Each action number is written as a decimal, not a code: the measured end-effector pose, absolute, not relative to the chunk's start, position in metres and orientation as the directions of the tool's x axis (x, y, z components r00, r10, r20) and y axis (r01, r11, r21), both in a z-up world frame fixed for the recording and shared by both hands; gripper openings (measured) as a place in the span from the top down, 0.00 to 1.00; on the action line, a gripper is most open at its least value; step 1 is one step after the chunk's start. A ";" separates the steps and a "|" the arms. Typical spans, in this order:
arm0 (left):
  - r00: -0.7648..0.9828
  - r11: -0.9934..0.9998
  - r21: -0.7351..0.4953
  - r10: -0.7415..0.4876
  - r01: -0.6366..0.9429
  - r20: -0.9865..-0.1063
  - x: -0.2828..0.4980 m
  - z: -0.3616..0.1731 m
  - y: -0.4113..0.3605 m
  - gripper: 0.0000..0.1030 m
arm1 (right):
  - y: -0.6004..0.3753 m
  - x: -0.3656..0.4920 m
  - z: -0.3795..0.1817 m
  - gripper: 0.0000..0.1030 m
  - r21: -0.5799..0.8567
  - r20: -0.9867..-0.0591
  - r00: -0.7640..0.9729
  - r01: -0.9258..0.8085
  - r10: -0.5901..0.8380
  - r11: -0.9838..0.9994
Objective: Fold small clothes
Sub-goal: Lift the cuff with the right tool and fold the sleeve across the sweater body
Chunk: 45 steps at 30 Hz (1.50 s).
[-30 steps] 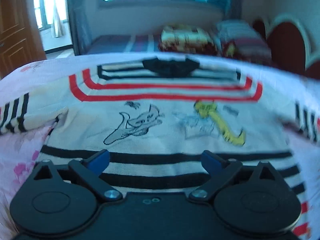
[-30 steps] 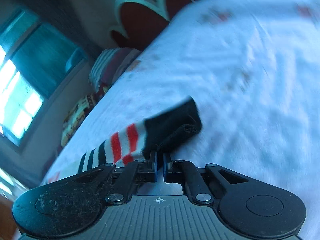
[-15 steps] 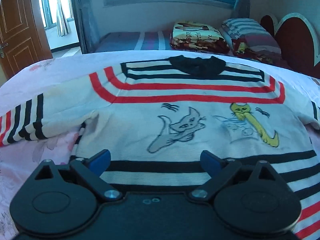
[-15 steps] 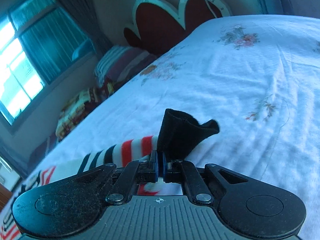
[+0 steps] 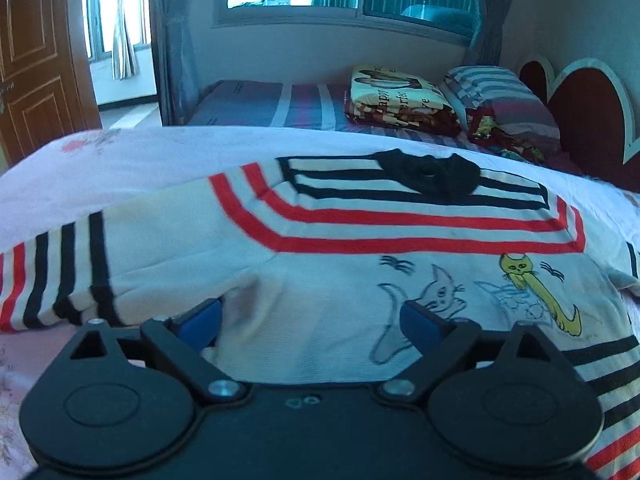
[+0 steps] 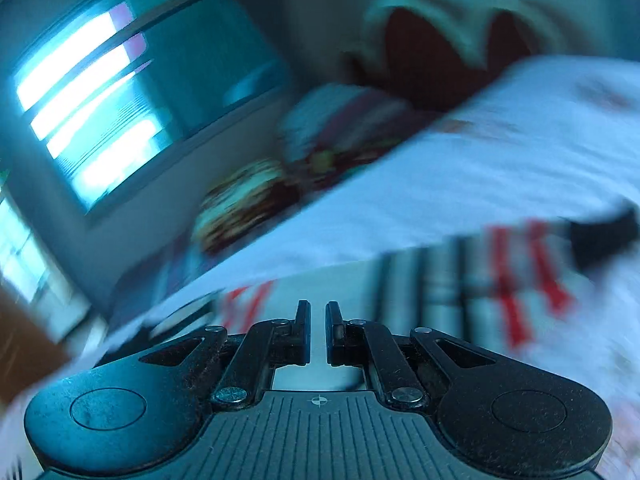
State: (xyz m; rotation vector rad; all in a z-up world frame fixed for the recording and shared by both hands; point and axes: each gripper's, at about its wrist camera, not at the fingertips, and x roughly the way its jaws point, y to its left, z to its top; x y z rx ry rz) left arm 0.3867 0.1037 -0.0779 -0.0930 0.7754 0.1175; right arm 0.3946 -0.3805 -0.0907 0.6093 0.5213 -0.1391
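Observation:
A small white sweater with red and black stripes, cat drawings and a black collar lies flat on the bed. Its left sleeve stretches to the left. My left gripper is open and empty, low over the sweater's body near the left armpit. In the blurred right wrist view the right sleeve with its black cuff lies on the sheet, apart from my right gripper. Its jaws stand slightly apart with nothing between them.
The bed has a pale floral sheet. A second bed with folded blankets and pillows stands beyond, under a window. A red heart-shaped headboard is at right, a wooden door at left.
My right gripper has let go of the sleeve cuff and swung left; the sleeve now lies on the sheet. My left gripper has shifted left over the sweater toward the left armpit.

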 end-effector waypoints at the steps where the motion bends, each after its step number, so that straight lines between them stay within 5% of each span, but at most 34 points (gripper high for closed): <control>1: 0.705 0.989 -0.042 0.073 -0.144 -0.706 0.386 -0.079 0.109 0.08 | -0.398 0.390 -0.095 0.80 0.518 -0.513 0.858 0.334 -0.026 0.787; 2: 0.701 0.988 -0.039 0.080 -0.152 -0.708 0.384 -0.081 0.112 0.08 | -0.414 0.382 -0.099 0.40 0.522 -0.521 0.849 0.400 -0.089 0.753; 3: 0.697 0.986 -0.040 0.084 -0.161 -0.712 0.382 -0.083 0.115 0.08 | -0.431 0.375 -0.102 0.25 0.530 -0.526 0.836 0.467 -0.158 0.708; 4: 0.694 0.984 -0.048 0.086 -0.171 -0.714 0.381 -0.085 0.117 0.08 | -0.448 0.364 -0.103 0.22 0.551 -0.518 0.832 0.503 -0.200 0.665; 6: 0.688 0.981 -0.063 0.084 -0.186 -0.721 0.378 -0.089 0.119 0.08 | -0.472 0.351 -0.106 0.30 0.603 -0.503 0.838 0.515 -0.212 0.609; 8: 0.677 0.981 -0.064 0.080 -0.185 -0.732 0.377 -0.092 0.115 0.08 | -0.492 0.347 -0.110 0.58 0.629 -0.519 0.830 0.531 -0.203 0.568; 24: 0.694 0.991 -0.053 0.049 -0.125 -0.718 0.386 -0.080 0.041 0.07 | -0.537 0.377 -0.144 0.60 0.710 -0.569 0.822 0.474 0.028 0.520; 25: 0.694 0.991 -0.051 0.049 -0.124 -0.719 0.385 -0.080 0.038 0.07 | -0.537 0.379 -0.146 0.63 0.715 -0.568 0.822 0.459 0.055 0.527; 26: 0.692 0.991 -0.050 0.050 -0.124 -0.720 0.384 -0.080 0.035 0.07 | -0.534 0.380 -0.147 0.81 0.711 -0.572 0.818 0.456 0.062 0.535; 27: 0.690 0.991 -0.051 0.051 -0.126 -0.722 0.383 -0.080 0.033 0.07 | -0.534 0.379 -0.150 0.87 0.712 -0.581 0.811 0.467 0.068 0.524; 31: 0.690 0.990 -0.050 0.055 -0.131 -0.722 0.379 -0.077 0.031 0.07 | -0.546 0.376 -0.169 0.94 0.774 -0.541 0.839 0.469 0.058 0.426; 40: 0.684 0.990 -0.053 0.052 -0.132 -0.727 0.368 -0.074 0.045 0.06 | -0.496 0.413 -0.124 0.94 0.436 -0.634 0.762 0.492 -0.132 0.754; 42: 0.683 0.992 -0.049 0.045 -0.117 -0.729 0.367 -0.074 0.051 0.06 | -0.453 0.425 -0.101 0.94 0.369 -0.572 0.815 0.352 -0.088 0.860; 45: 0.681 0.991 -0.057 0.039 -0.118 -0.731 0.369 -0.078 0.062 0.06 | -0.346 0.438 -0.072 0.94 0.269 -0.493 0.847 -0.068 0.198 0.961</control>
